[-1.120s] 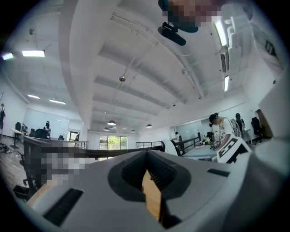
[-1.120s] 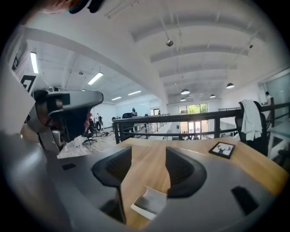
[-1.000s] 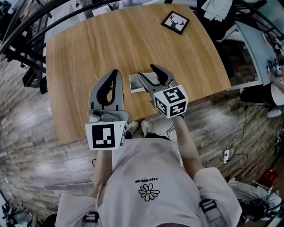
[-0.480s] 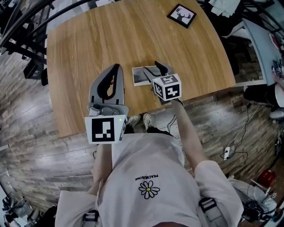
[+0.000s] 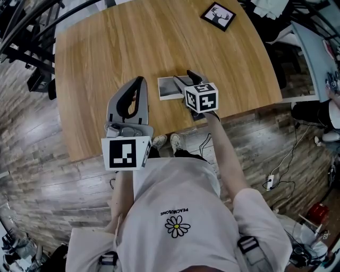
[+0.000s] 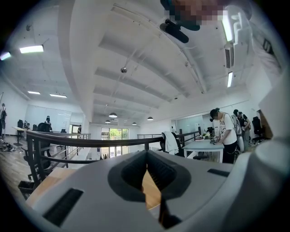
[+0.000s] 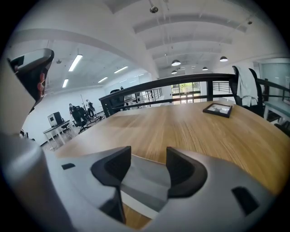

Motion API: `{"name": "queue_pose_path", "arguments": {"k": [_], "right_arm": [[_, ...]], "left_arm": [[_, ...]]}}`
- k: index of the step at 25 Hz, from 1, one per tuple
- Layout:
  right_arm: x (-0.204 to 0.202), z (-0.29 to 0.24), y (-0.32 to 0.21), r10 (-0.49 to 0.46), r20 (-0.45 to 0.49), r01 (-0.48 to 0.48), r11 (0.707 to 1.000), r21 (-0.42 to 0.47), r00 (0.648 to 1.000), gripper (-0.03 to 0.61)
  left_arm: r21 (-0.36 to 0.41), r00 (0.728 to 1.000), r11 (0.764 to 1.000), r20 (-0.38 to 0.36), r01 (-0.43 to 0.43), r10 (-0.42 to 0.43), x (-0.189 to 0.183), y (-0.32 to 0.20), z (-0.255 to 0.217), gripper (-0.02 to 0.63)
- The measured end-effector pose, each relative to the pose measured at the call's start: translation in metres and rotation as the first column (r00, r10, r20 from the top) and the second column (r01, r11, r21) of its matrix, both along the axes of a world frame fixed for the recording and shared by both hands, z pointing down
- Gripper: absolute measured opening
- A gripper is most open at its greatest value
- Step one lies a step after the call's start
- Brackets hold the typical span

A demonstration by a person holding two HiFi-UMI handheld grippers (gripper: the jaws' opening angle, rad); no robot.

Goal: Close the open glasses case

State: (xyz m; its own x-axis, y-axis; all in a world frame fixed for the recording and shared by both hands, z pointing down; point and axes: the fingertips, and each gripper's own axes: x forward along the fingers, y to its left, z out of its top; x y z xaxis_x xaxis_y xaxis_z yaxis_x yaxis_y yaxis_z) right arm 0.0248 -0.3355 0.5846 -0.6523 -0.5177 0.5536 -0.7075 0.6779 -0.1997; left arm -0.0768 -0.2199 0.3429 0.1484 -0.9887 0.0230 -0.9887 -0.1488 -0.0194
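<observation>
The open glasses case (image 5: 168,88) is a flat grey box with a pale rim, lying near the front edge of the wooden table (image 5: 117,48). My right gripper (image 5: 186,79) hangs low over the case's right part with its jaws apart. In the right gripper view the grey case (image 7: 144,177) fills the gap of the right gripper (image 7: 145,165); I cannot tell whether they touch. My left gripper (image 5: 139,81) is held left of the case, clear of it. In its own view the left gripper (image 6: 146,156) has its jaws closed together on nothing.
A small black picture frame (image 5: 218,16) with a deer print lies at the table's far right corner, also seen as the frame (image 7: 219,109) ahead of the right gripper. A black railing runs beyond the table. Wood floor and the person's shoes (image 5: 166,142) lie below the near edge.
My right gripper has dropped lower and forward onto the case's right part. The left gripper has stayed where it was, still shut.
</observation>
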Motion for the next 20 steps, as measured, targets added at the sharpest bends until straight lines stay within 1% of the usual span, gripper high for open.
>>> {"name": "queue_pose_path", "arguments": {"k": [6, 14, 20], "right_arm": [[0.000, -0.002, 0.004, -0.008, -0.006, 0.008, 1.000, 0.000, 1.000, 0.230], [0.006, 0.000, 0.024, -0.010, 0.009, 0.010, 1.000, -0.011, 1.000, 0.230], [0.016, 0.005, 0.039, -0.003, 0.010, 0.004, 1.000, -0.025, 1.000, 0.230]], "left_arm": [[0.008, 1.000, 1.000, -0.011, 0.003, -0.003, -0.002, -0.001, -0.002, 0.018], [0.008, 1.000, 1.000, -0.019, -0.018, 0.018, 0.006, -0.005, 0.001, 0.018], [0.013, 0.999, 0.999, -0.010, -0.034, 0.034, 0.014, -0.009, -0.001, 0.017]]}}
